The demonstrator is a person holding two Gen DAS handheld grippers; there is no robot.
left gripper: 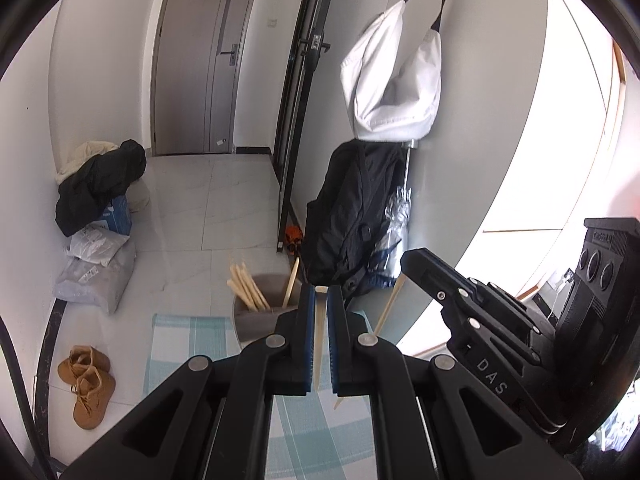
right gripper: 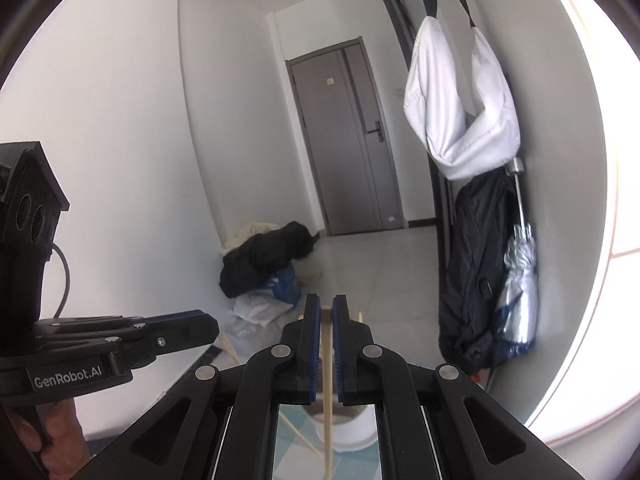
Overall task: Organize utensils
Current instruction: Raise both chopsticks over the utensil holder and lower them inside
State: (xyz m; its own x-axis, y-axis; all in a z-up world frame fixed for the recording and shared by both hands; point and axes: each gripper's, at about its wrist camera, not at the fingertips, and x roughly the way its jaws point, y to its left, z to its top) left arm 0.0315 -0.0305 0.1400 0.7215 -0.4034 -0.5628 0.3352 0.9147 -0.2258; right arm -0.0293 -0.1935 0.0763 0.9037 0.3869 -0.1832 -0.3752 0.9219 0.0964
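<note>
Left tongs (left gripper: 321,300) pinch one chopstick (left gripper: 319,344) between their blue pads; right tongs (right gripper: 327,310) pinch a second chopstick (right gripper: 329,384). Each stick is a thin, pale wooden rod: probably light, stiff and smooth, liable to pivot if gripped near an end, so a mid-length hold suits it. Each long axis runs along the tongs, near to far. Farther off, on the checked cloth (left gripper: 176,332), a brown holder (left gripper: 260,300) carries more chopsticks (left gripper: 246,286) leaning left.

Left gripper (left gripper: 321,294) and right gripper (right gripper: 327,304): matte black linkage arms, blue ribbed pads, silver pivot pins. Housings carry white lettering ("GenRobot.AI" on one), three round recesses, small screws and a grey cable (right gripper: 63,280).
</note>
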